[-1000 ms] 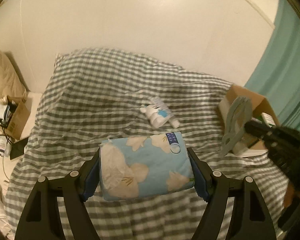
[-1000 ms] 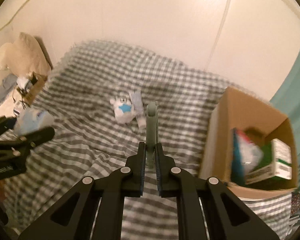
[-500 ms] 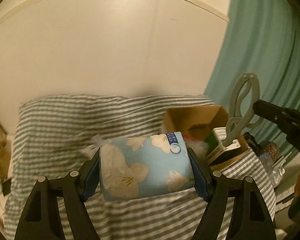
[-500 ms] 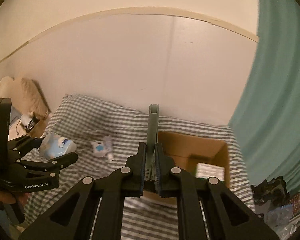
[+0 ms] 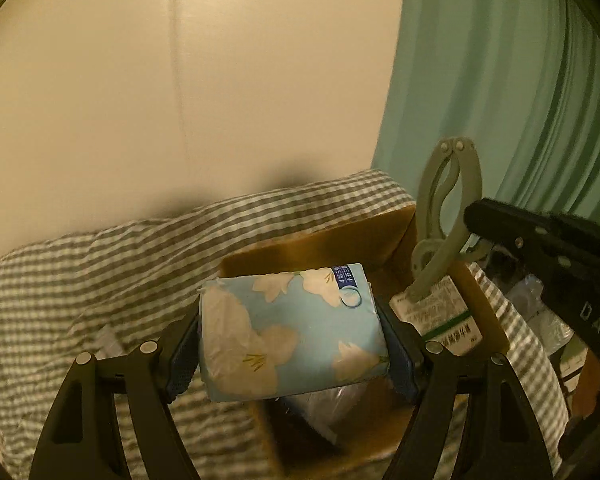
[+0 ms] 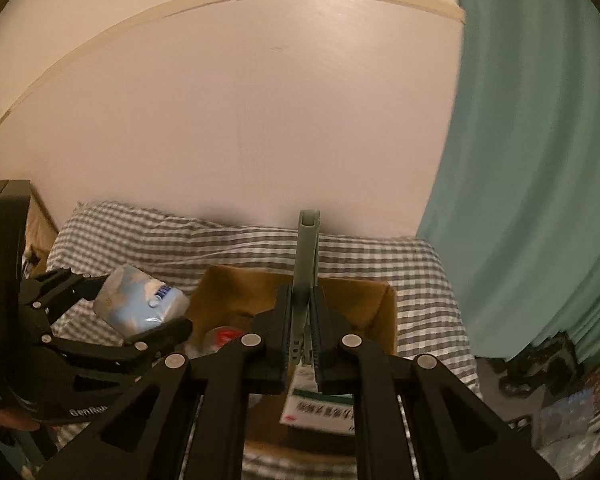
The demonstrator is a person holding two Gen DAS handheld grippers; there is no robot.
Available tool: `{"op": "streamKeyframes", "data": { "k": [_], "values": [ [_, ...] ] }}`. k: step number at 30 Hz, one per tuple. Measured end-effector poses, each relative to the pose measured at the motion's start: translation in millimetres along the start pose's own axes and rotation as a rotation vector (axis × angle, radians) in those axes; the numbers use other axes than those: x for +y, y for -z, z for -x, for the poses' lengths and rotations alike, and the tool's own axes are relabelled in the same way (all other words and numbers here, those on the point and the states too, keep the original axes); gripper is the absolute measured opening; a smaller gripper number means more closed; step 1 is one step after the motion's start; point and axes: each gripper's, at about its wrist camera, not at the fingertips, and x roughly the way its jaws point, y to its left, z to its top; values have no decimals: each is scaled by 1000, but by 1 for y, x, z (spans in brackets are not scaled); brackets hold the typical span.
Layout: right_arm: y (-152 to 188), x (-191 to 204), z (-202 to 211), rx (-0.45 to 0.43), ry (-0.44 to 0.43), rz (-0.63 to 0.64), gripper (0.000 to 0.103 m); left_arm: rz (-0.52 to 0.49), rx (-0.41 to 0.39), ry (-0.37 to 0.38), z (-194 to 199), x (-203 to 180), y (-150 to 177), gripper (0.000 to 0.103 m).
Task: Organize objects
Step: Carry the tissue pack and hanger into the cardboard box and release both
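Observation:
My left gripper (image 5: pixel 292 340) is shut on a light blue tissue pack with white flowers (image 5: pixel 292 328) and holds it over the near left part of an open cardboard box (image 5: pixel 320 240) on the bed. My right gripper (image 6: pixel 302 332) is shut on a grey-green plastic clip (image 6: pixel 306 264), held upright over the same box (image 6: pixel 236 288). The clip (image 5: pixel 446 216) and the right gripper show at the right of the left wrist view. The tissue pack (image 6: pixel 140 300) shows at the left of the right wrist view.
The box holds a white carton with a green stripe (image 5: pixel 440 312) and a plastic-wrapped item (image 6: pixel 220 336). The bed has a grey checked cover (image 5: pixel 100 264). A teal curtain (image 6: pixel 540 160) hangs at the right, with clutter on the floor (image 6: pixel 540 368) below it.
Both grippers have moved right, from over the bed to over the cardboard box, still holding the tissue pack and the clip. The box now lies directly beneath them.

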Motion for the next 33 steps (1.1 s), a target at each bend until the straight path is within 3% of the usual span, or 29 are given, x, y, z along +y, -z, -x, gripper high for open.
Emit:
{"op": "streamKeyframes", "data": {
  "k": [7,12,18,21,24,25,27,28,29,33],
  "values": [
    [2,-25,-22,-39,-40,-64,8,-37,41,-12,-44,-13,-6,79],
    [1,-36,-26,-85,-56,-133,8,-36,59,-10,-52,-11,-1,79],
    [3,-30,-27,-104,-63,-118,8,-23,83,-24,-59,-5,3,80],
    [5,-29,-35,-60,-51,-117,9,-31,101,-31,-61,-5,2,85],
    [4,-29,-34,-59,-39,-119,9,-54,87,-77,-55,-4,2,97],
    [3,-29,-31,-63,-38,-121,11,-59,80,-90,-52,-4,2,98],
    [1,-30,-26,-70,-33,-127,33,-54,79,-93,-47,-1,0,98],
    [1,-31,-20,-82,-25,-136,50,-47,79,-88,-42,1,-1,98],
    [1,-32,-15,-97,-21,-146,54,-38,72,-83,-36,4,-1,98],
    [-3,-30,9,-113,-18,-176,54,-2,36,-73,-3,20,-3,98]
  ]
}}
